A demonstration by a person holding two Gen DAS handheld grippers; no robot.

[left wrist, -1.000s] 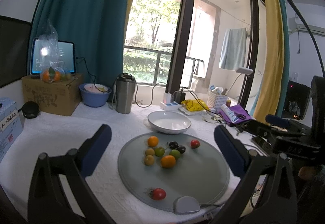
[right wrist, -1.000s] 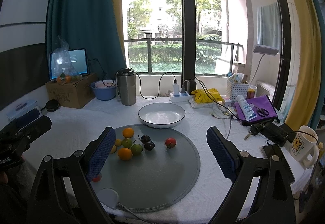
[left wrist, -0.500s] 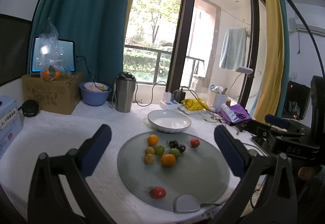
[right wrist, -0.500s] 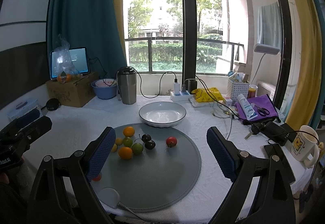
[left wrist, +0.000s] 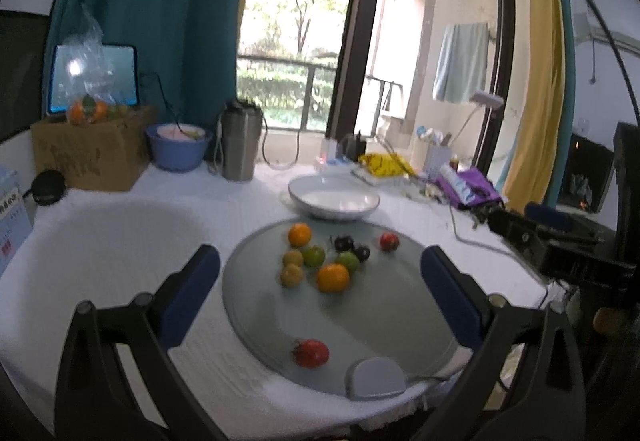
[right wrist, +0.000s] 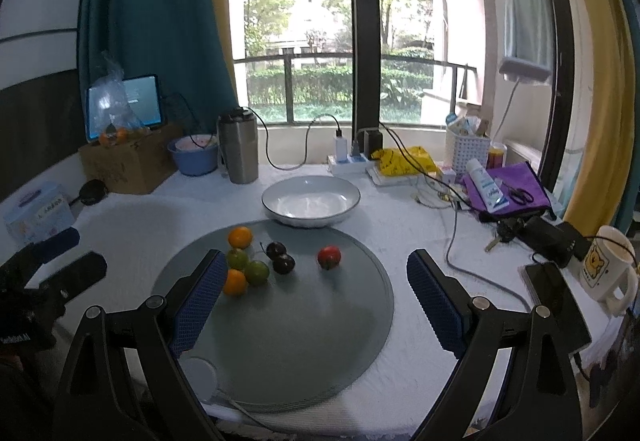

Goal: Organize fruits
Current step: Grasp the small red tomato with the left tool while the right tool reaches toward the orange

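Note:
A round grey mat (left wrist: 384, 313) (right wrist: 288, 321) lies on the white table and carries several small fruits. Among them are two oranges (left wrist: 333, 277) (right wrist: 240, 237), green ones (right wrist: 256, 272), two dark cherries (right wrist: 283, 263), a red tomato (right wrist: 329, 257) and a second red tomato (left wrist: 311, 353) near the front. An empty white bowl (left wrist: 334, 197) (right wrist: 311, 201) stands just behind the mat. My left gripper (left wrist: 320, 277) is open and empty above the mat's near side. My right gripper (right wrist: 312, 293) is open and empty above the mat.
A steel tumbler (right wrist: 238, 147), a blue bowl (right wrist: 193, 157) and a cardboard box (right wrist: 128, 161) stand at the back left. A power strip (right wrist: 348, 161), cables, a purple pouch (right wrist: 508, 189) and a mug (right wrist: 608, 269) crowd the right side. A white puck (left wrist: 374, 377) lies on the mat's front edge.
Both grippers have moved slightly forward and lower toward the mat. The fruits and bowl have not moved. Both grippers stay open.

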